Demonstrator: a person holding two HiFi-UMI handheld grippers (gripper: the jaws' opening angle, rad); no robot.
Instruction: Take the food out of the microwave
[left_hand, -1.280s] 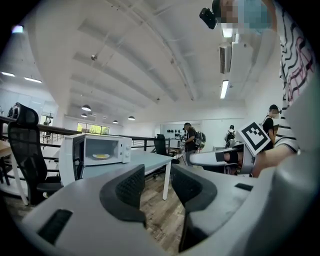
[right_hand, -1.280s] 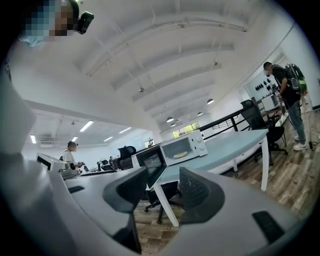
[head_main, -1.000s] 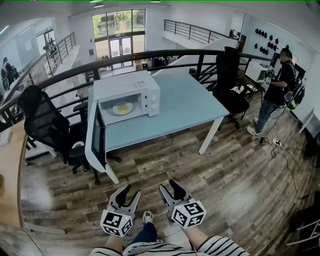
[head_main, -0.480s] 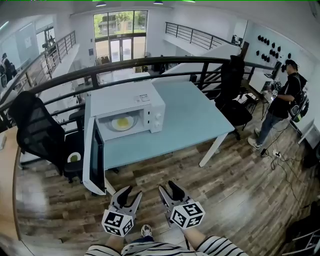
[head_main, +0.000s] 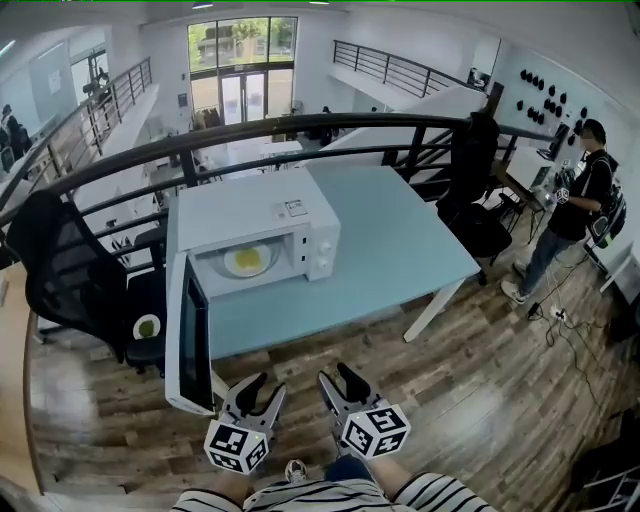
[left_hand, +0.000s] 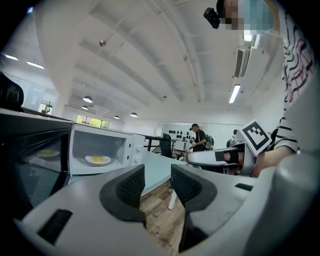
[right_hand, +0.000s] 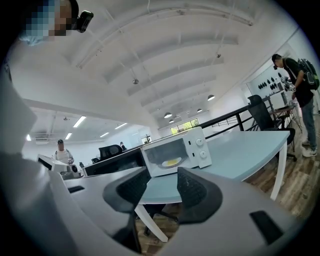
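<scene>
The microwave (head_main: 250, 235) stands on the table (head_main: 400, 230) with its door (head_main: 190, 335) swung wide, so the plate of food (head_main: 247, 261) sits exposed inside. The left gripper (head_main: 263, 386) and right gripper (head_main: 336, 374) hang low, well short of the table, jaws parted and empty, ready, I'd guess, to reach in.

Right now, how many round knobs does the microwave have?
2, on the microwave front: an upper knob and a lower knob right below it. None look hidden.
</scene>
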